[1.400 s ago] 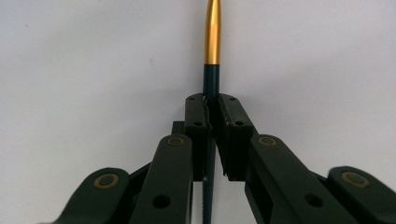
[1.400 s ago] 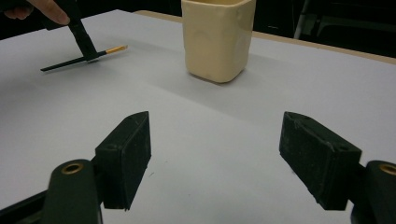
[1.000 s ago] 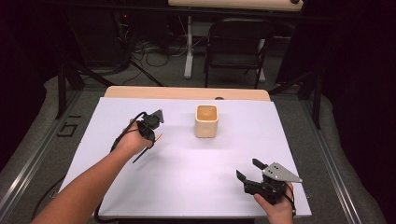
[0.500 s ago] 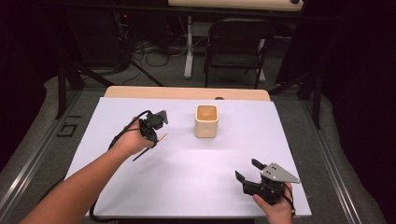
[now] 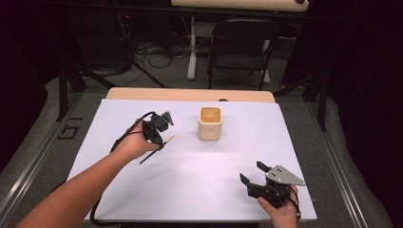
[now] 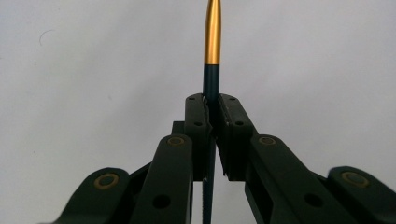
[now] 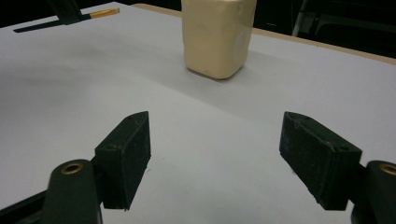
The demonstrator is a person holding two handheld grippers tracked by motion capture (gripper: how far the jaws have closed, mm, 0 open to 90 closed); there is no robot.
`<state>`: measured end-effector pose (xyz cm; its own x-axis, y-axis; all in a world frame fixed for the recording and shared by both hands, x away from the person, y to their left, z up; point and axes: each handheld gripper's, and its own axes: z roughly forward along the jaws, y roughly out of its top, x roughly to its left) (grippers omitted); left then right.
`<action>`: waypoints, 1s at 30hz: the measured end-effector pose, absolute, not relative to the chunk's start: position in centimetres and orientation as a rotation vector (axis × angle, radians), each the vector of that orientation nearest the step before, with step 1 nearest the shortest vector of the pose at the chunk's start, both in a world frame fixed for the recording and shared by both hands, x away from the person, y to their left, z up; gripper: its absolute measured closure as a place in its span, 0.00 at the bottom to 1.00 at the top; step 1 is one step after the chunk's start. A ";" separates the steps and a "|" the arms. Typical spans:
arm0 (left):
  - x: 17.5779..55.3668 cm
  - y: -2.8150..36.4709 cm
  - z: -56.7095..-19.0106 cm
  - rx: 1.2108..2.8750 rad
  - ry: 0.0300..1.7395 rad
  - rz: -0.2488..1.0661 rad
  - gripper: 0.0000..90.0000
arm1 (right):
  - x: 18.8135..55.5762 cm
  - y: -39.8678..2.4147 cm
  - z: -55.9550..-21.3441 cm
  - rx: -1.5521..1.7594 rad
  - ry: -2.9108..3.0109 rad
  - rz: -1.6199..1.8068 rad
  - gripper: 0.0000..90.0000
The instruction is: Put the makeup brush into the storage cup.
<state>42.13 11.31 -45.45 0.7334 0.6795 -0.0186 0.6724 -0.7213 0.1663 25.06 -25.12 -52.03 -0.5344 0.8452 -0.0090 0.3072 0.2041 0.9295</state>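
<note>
The left tongs pinch a dark pen with a gold tip above the bench, left of the cream cup. The right tongs gape wide near the bench's front right corner.

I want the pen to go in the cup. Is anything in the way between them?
No. The left gripper holds the pen just left of the cup, with bare white table cover between them.
</note>
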 end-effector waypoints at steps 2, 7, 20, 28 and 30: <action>42.0 11.3 -45.4 2.772 1.082 0.068 0.93 | 25.1 -25.2 -52.0 1.088 1.970 1.304 0.27; 41.7 11.3 -45.2 2.765 1.078 0.060 0.93 | 25.5 -24.8 -51.9 1.118 2.040 1.269 0.27; 41.5 11.6 -44.4 2.717 1.057 0.042 0.93 | 27.2 -23.5 -50.5 1.090 2.232 1.198 0.27; 41.4 12.0 -44.3 2.701 1.054 0.029 0.93 | 28.8 -22.6 -48.5 1.021 2.303 1.131 0.27; 41.4 12.1 -44.3 2.698 1.056 0.032 0.93 | 29.1 -22.4 -48.2 1.004 2.321 1.110 0.27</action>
<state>41.44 12.08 -44.35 0.7379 0.6715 -0.0682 0.6662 -0.7084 0.2331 29.10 -22.37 -48.19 -0.6735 0.7386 -0.0299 0.4405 0.4334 0.7862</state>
